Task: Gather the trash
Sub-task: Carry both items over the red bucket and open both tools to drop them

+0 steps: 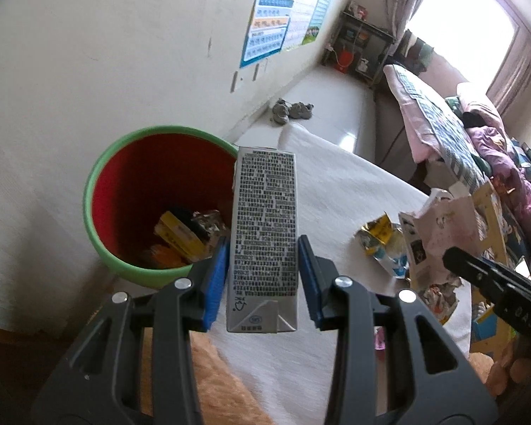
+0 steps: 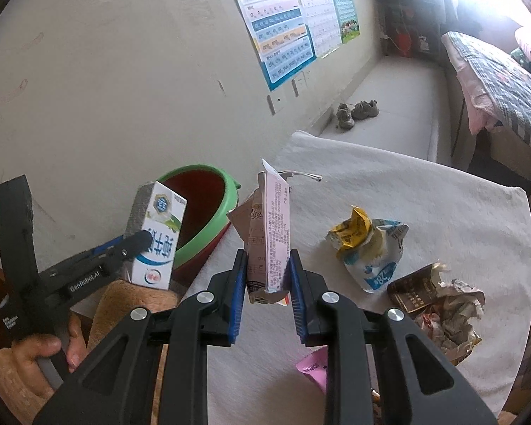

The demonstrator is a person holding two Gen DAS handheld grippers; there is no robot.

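Left gripper [image 1: 263, 276]: jaws clamped on a grey rectangular milk carton [image 1: 263, 233] printed with dense black text, held upright and clear of the table [image 1: 336, 191], which is covered with a white fleecy cloth. In the right wrist view the same carton [image 2: 155, 241] shows a white and blue front face and sits just in front of the bin's rim.

Right gripper [image 2: 268, 283]: jaws clamped on a flattened pink and brown paper carton [image 2: 269, 233], held upright above the cloth.

A round plastic bin, red inside with a green rim [image 1: 95, 184], stands at the table's left edge, beside the wall. It already contains a yellow box [image 1: 178, 235] and a piece of crumpled foil wrapper [image 1: 209, 221].

Remaining on the cloth, to the right of both grippers: a crumpled yellow, white and blue snack bag [image 2: 371, 248], a dark brown and gold foil pouch [image 2: 412, 292], a wad of crumpled printed paper [image 2: 453, 318] and a small pink slip [image 2: 315, 368] near the front edge.
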